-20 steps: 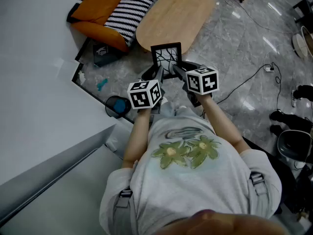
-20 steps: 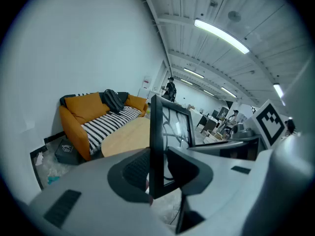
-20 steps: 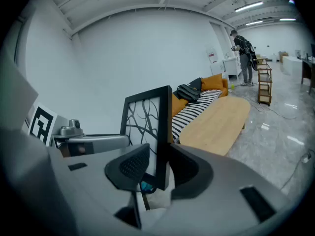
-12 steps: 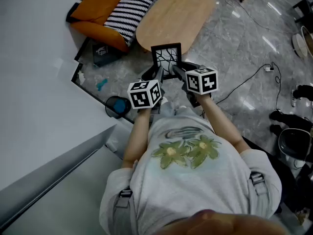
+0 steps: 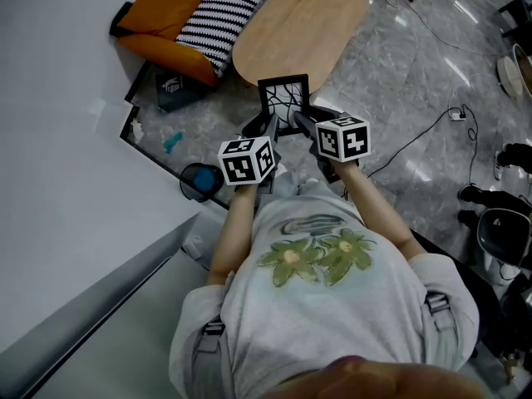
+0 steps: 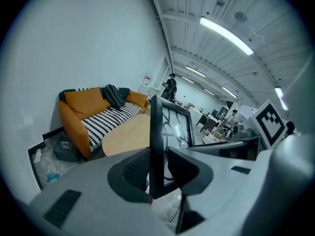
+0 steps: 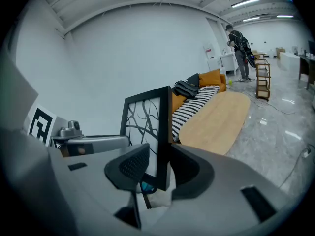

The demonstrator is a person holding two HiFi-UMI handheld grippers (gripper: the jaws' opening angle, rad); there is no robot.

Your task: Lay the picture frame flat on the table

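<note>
Nothing shifts since earlier: picture frame [image 5: 283, 98] stays upright, aloft.
Left claw [image 5: 269, 126] pinches its left edge, right claw [image 5: 302, 122] its right edge; desk [image 5: 299, 23] beyond.

Open-plan office: sofa [image 5: 166, 11], coffee table [image 5: 299, 23], ceiling striplights [image 6: 227, 34].

Bottom of picture frame [image 5: 283, 96] hidden behind left gripper [image 5: 268, 125] and right gripper [image 5: 301, 120], frame centre; sofa [image 5: 183, 15] cut off, top edge.

No text or label here is legible.
</note>
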